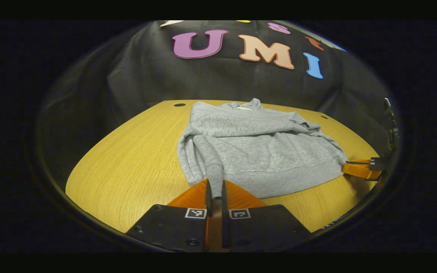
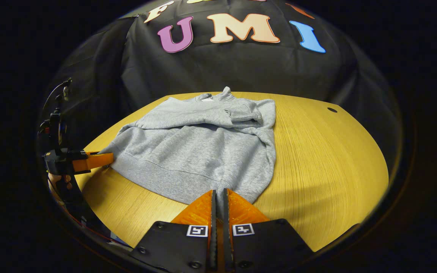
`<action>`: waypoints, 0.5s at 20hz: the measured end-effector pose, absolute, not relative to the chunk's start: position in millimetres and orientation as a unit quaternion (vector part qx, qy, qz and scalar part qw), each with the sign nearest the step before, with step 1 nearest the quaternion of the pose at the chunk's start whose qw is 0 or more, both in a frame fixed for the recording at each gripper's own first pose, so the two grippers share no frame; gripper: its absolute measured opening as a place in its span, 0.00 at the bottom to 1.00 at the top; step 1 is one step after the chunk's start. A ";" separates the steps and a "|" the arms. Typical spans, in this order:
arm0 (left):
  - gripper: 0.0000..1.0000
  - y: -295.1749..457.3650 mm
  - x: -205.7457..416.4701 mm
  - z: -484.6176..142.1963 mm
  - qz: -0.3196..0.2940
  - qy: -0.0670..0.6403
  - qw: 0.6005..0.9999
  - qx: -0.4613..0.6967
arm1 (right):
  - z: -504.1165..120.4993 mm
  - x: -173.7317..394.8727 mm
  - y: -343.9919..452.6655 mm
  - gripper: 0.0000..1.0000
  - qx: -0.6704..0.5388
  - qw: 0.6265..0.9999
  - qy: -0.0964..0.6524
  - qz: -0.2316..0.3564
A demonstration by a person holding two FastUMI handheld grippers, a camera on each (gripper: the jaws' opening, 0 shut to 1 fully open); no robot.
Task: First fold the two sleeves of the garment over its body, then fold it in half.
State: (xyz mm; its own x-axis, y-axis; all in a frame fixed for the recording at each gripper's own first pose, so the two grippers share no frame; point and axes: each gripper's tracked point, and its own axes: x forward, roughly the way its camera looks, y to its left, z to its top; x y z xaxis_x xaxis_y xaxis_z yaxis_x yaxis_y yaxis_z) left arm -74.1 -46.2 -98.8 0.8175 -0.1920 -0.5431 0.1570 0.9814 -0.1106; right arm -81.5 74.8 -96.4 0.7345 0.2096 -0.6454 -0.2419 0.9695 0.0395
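Observation:
A grey sweatshirt lies flat on a round wooden table, collar toward the far wall and hem toward me. One sleeve lies across the chest. The other sleeve runs down the side to the hem. My left gripper is shut on that sleeve's cuff at one hem corner. At the opposite hem corner my right gripper is shut on the fabric. Each gripper also shows far off in the other's view: the right gripper and the left gripper, both at the hem's ends.
Bare table spreads on both sides of the garment, with a small dark hole near the far rim. Black cloth wall rises close behind the table. A hand holds the left gripper at the table's edge.

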 end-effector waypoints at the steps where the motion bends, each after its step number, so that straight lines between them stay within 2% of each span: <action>1: 0.04 -46.0 -74.9 -98.1 -0.091 0.286 0.953 -0.033 | -93.7 -83.3 74.9 0.09 -0.017 0.932 0.342 0.120; 2: 0.01 -46.1 -75.1 -97.6 -0.091 0.287 0.953 -0.035 | -94.4 -83.6 75.5 0.04 -0.011 0.931 0.344 0.122; 10: 0.00 -47.9 -73.1 -93.0 -0.096 0.300 0.948 -0.034 | -78.8 -78.9 77.1 0.02 0.032 0.935 0.327 0.134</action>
